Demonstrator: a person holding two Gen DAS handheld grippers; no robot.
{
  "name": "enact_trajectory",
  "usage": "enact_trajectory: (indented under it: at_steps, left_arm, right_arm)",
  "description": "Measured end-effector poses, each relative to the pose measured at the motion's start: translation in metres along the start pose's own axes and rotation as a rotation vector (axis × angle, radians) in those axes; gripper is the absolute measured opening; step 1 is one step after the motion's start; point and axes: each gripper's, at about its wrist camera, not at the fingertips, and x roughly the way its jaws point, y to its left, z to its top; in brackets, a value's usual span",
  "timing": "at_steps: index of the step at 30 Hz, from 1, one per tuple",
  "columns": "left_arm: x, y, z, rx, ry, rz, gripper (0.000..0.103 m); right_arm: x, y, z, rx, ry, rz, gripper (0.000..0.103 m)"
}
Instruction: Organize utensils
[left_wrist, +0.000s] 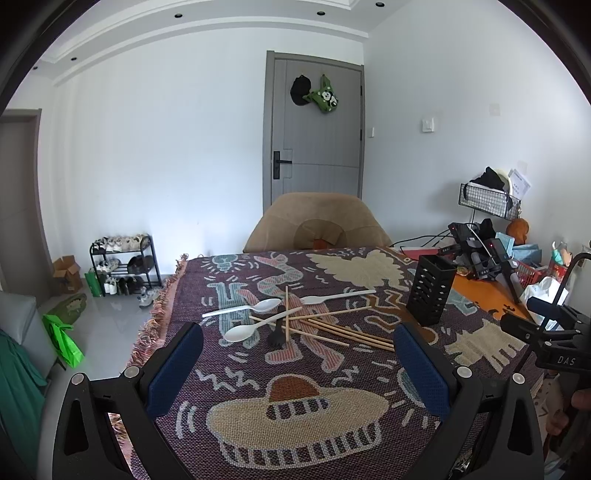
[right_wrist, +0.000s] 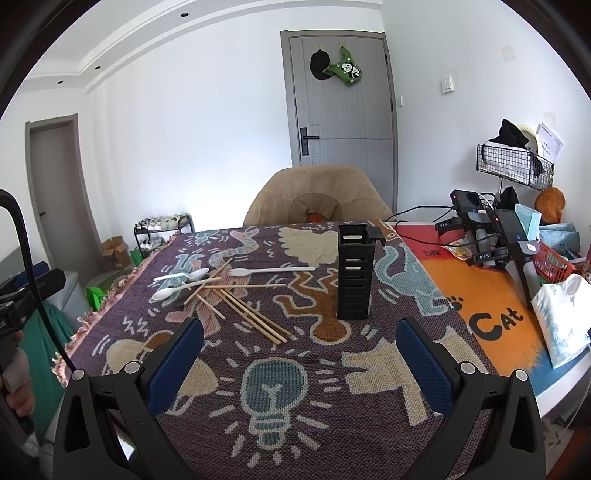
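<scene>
We are holding both the left gripper (left_wrist: 298, 363) and right gripper (right_wrist: 300, 363) with jaws apart, empty. Mid-frame are lying light, stiff, slippery wooden chopsticks (left_wrist: 345, 330) and plastic spoons (left_wrist: 243, 332), left of the black slotted holder (right_wrist: 354, 275); we are judging mid-shaft the best hold.

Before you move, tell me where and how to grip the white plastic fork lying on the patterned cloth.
Grip the white plastic fork on its long thin handle, the end toward the black slotted utensil holder, which lies clear of the wooden chopsticks. It lies flat on the cloth, so probably come from above with the right gripper, its jaws open, closing across the handle's narrow width.
</scene>
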Motion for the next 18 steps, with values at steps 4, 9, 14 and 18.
enact_trajectory:
  at_steps: [4,9,14,18]
  left_arm:
    - [0.0001,0.0000,0.0002,0.001,-0.001,0.001,0.103]
    - [-0.0012,0.0009,0.0037,0.002,-0.006,-0.005,0.103]
    - [-0.0017,0.0006,0.0034,0.001,-0.007,-0.005,0.103]
    - [-0.0014,0.0003,0.0033,0.002,-0.008,-0.006,0.103]
  right_arm:
    - [0.0009,0.0000,-0.0004,0.001,0.001,0.002,0.103]
    - [0.0006,0.0002,0.0000,0.001,0.000,0.003,0.103]
    - [0.0007,0.0003,0.0004,0.001,-0.001,0.003,0.103]
    - [0.0006,0.0003,0.0004,-0.001,-0.002,0.003,0.103]
